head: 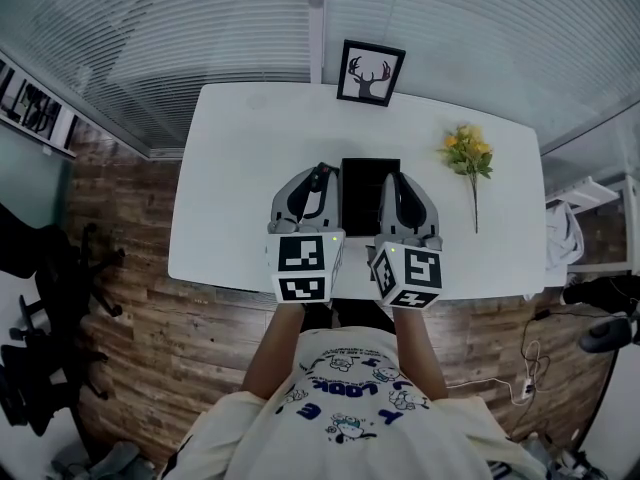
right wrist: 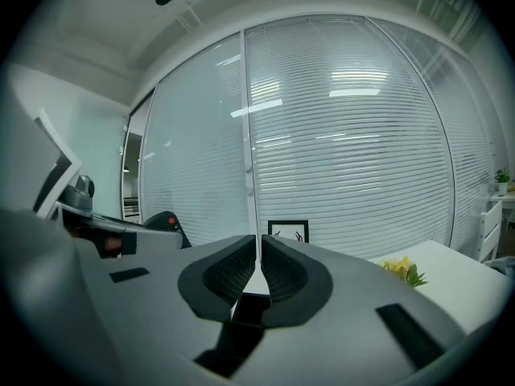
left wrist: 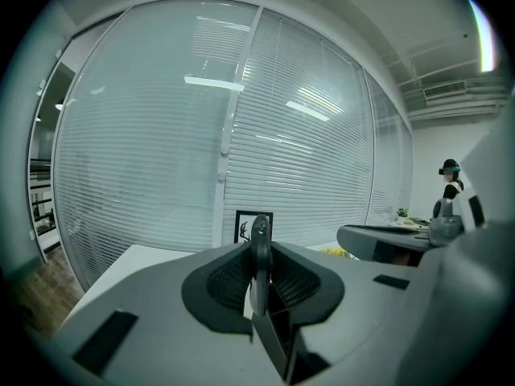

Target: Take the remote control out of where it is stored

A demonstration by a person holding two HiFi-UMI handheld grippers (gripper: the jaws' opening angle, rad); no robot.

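One thin dark object [left wrist: 258, 273] tight between left gripper [left wrist: 259, 250] fingers [left wrist: 228, 278]; right gripper [right wrist: 258, 252] fingers [right wrist: 287, 276] together, empty

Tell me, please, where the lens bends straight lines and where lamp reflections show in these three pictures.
Head view: strong fisheye, the edges of the white table bow outward, and the light is even. Left gripper view: black rounded corners, and bright reflected bars lie on the glass wall. Right gripper view: the blinds curve the same way, with bright bars near the top centre.

White table [head: 240, 168] against blind-covered glass wall [head: 200, 28]; wood-plank floor [head: 200, 338]; black office chairs [head: 45, 298] at left.
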